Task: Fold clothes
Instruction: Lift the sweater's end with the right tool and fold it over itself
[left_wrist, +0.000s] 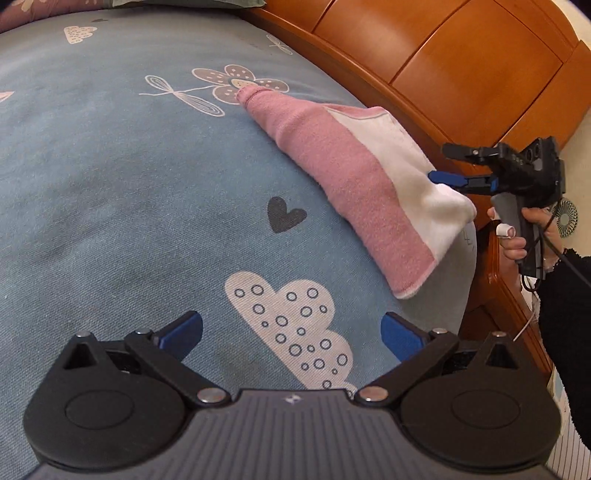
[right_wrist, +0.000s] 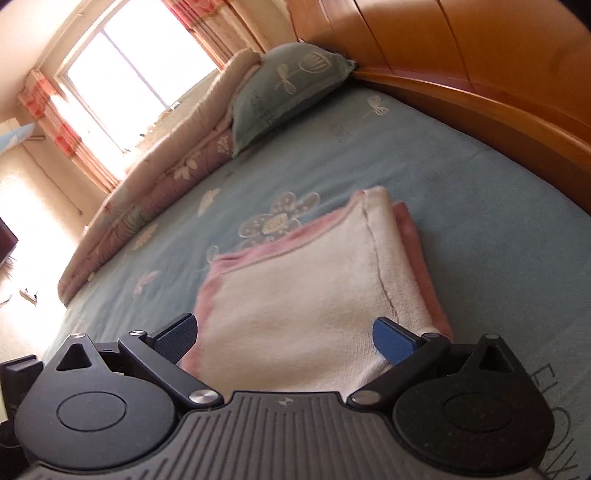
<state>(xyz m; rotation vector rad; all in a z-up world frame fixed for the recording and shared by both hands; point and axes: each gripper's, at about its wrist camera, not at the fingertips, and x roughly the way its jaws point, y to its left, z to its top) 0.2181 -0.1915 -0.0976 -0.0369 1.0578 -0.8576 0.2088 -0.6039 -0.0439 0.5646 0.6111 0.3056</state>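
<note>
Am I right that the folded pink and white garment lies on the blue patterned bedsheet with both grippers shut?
Not quite: both grippers are open. The left wrist view shows the left gripper spread wide, and the right wrist view the right gripper likewise. The folded pink and white garment does lie on the blue patterned bedsheet.

Wide bed (left_wrist: 110, 184) under blue-grey cotton sheet printed with white flowers, dotted clouds, dark heart. Curved orange-brown wooden headboard (left_wrist: 461, 66) along one side. Folded pink-and-white knitted garment (left_wrist: 354, 177) flat on sheet near headboard, close to bed edge. Grey-green embroidered pillow (right_wrist: 288, 88) on sheet against headboard. Long rolled mauve floral quilt (right_wrist: 155, 184) along far side, touching pillow.
</note>
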